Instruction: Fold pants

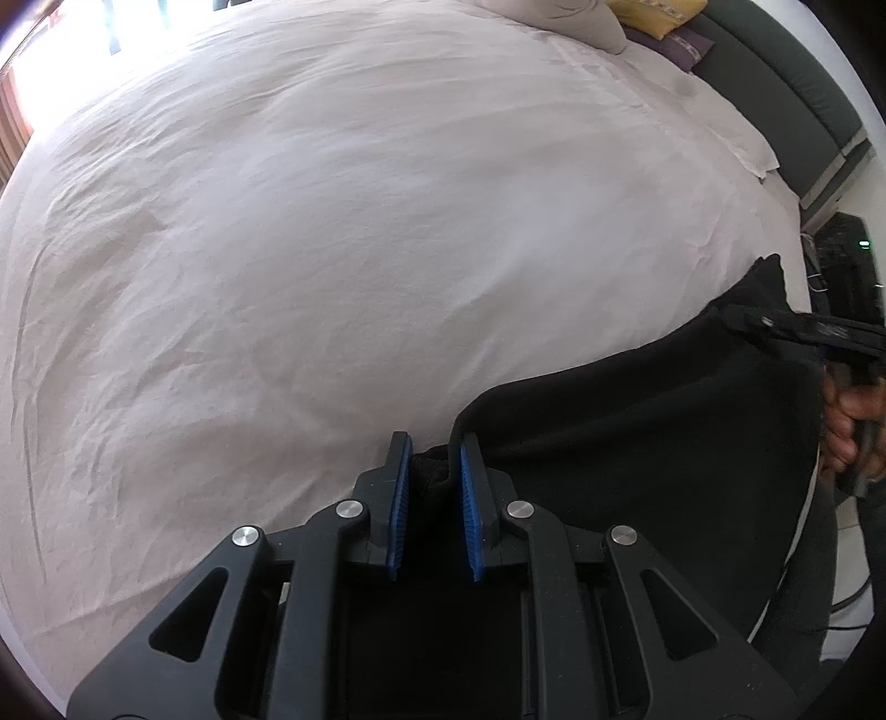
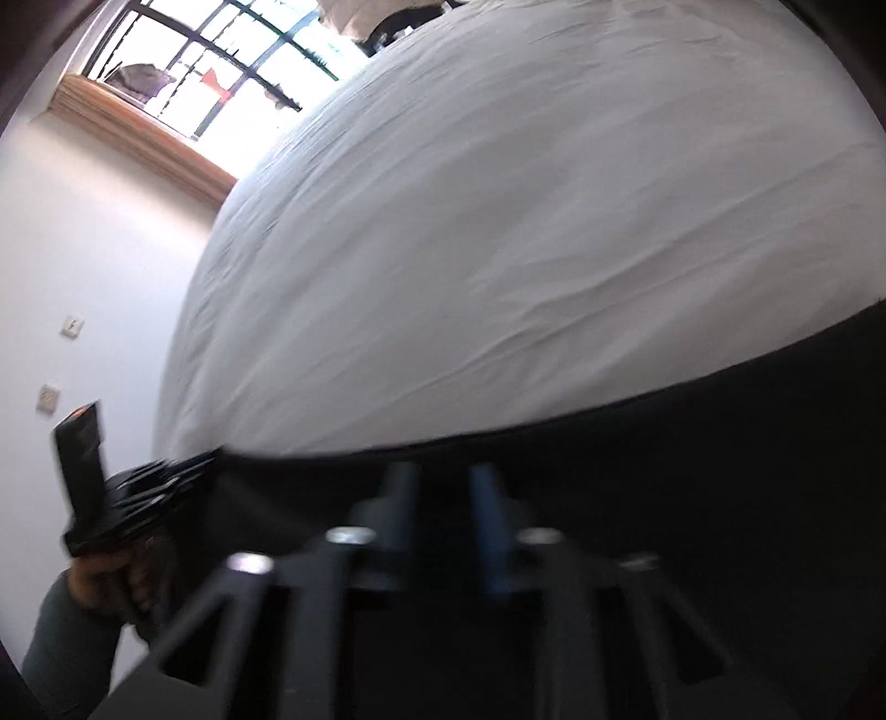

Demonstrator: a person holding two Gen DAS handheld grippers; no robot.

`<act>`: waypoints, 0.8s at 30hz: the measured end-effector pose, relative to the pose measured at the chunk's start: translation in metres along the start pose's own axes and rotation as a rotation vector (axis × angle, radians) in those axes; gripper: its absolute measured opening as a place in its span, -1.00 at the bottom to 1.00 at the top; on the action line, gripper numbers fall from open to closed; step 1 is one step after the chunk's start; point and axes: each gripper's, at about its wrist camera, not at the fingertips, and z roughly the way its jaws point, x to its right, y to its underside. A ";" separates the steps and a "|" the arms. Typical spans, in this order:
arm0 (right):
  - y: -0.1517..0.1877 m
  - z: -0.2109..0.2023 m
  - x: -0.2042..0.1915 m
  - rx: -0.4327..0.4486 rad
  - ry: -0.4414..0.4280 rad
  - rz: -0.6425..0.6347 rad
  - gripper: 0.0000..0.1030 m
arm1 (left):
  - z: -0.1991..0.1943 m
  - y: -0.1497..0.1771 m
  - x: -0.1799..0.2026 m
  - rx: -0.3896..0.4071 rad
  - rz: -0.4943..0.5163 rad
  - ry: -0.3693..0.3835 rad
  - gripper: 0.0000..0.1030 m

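Black pants (image 1: 653, 421) are stretched between my two grippers above the near edge of a white bed (image 1: 332, 249). My left gripper (image 1: 434, 448) has its blue pads closed on a bunched edge of the fabric. In the left wrist view my right gripper (image 1: 736, 318) shows at the far right, pinching the other end of the pants. In the blurred right wrist view the pants (image 2: 637, 471) form a dark band across the bottom, and my right gripper (image 2: 443, 487) holds their top edge. My left gripper (image 2: 183, 471) grips the far left end there.
The white bed sheet (image 2: 526, 221) fills most of both views. Pillows (image 1: 576, 22) and a dark headboard (image 1: 786, 99) lie at the far right. A window (image 2: 210, 66) and white wall (image 2: 83, 249) stand beyond the bed. Cables and a dark device (image 1: 847, 260) sit beside the bed.
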 end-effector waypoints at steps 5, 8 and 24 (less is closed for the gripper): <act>-0.021 -0.004 0.015 0.127 0.115 0.019 -1.00 | -0.004 0.000 0.002 0.020 0.020 -0.009 -0.67; -0.023 -0.024 0.005 0.193 0.150 0.007 -0.77 | -0.014 0.004 0.010 0.035 0.062 -0.037 -0.67; -0.001 -0.013 0.012 0.156 0.074 0.020 -0.52 | -0.079 0.030 -0.021 0.154 -0.053 -0.316 -0.65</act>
